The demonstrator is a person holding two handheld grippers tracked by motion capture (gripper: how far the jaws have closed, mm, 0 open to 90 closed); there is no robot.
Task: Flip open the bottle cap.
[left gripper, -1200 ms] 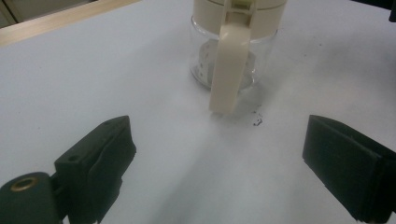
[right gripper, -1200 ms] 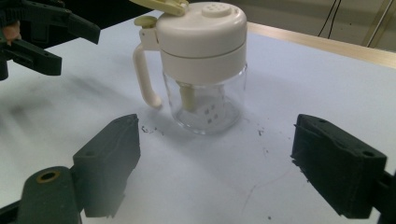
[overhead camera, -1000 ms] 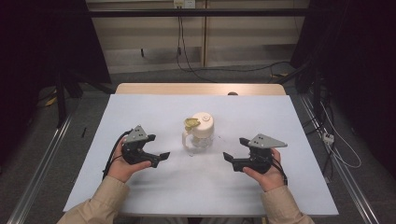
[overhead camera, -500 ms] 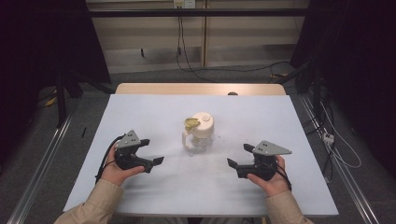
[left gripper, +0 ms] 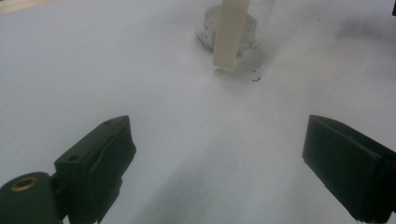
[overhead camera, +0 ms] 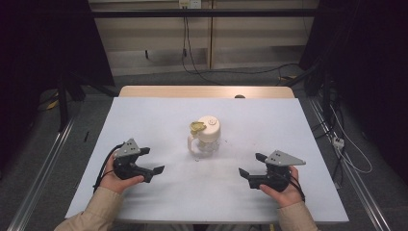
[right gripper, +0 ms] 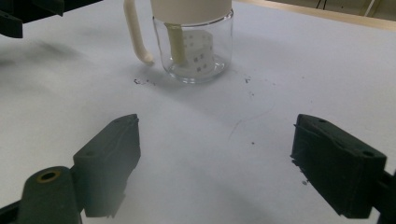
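- Glass jar (overhead camera: 206, 139) with cream lid and handle stands upright at table (overhead camera: 144, 115) centre; something yellowish sits on the lid at its 10 o'clock edge.
- Left gripper (overhead camera: 153, 166) at the jar's 8 o'clock, right gripper (overhead camera: 246, 168) at its 4 o'clock. Both released, jaws wide, nothing between them, well clear of the jar.
- Risk, as I judge it: clear glass is slick and top-heavy under that lid. An off-centre one-sided pinch could tip it or skid it.
- Jaw clipping the handle (right gripper: 136, 35) would spin the jar.

No text, label, brand, number or sign can be read anywhere.
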